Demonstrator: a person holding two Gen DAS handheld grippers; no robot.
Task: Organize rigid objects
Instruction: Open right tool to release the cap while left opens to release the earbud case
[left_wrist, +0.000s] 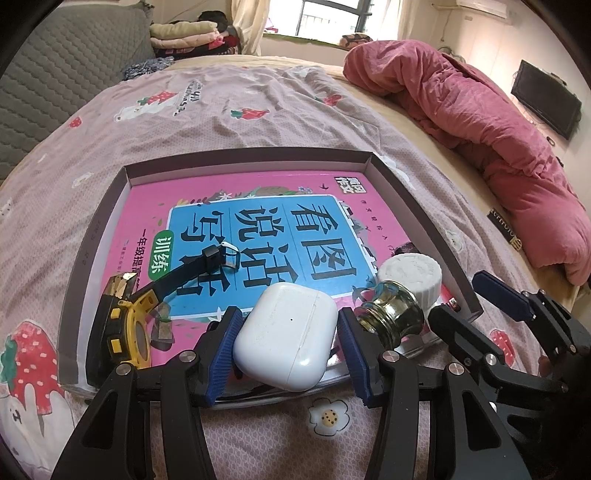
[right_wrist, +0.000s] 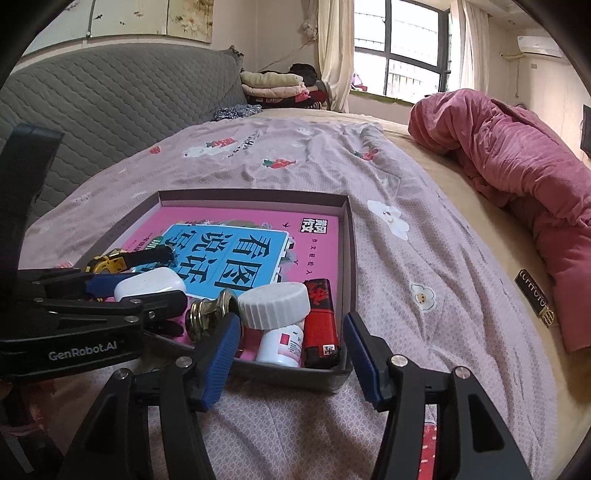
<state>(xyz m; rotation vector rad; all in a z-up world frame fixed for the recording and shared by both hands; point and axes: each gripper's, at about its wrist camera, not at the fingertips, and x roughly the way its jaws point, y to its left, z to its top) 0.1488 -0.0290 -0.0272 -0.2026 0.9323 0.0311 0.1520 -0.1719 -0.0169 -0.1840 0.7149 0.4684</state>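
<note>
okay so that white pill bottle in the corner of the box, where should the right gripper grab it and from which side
Take the white pill bottle by its ribbed cap, coming down from above. It stands upright with the cap the highest, most exposed part. Its body is hemmed in by the red lighter, the brass knob and the box wall, so a side approach looks blocked.

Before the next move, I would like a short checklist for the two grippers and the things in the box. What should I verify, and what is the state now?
1. Left gripper has the white earbud case between its blue pads: ok.
2. Pads pressing on the case firmly: cannot tell.
3. Earbud case is over the shallow box, above the pink book: ok.
4. Right gripper is open with nothing between its fingers: ok.
5. White-capped bottle and red lighter lie inside the box's near corner: ok.
6. Free space beside the tape measure and brass knob: ok.
</note>
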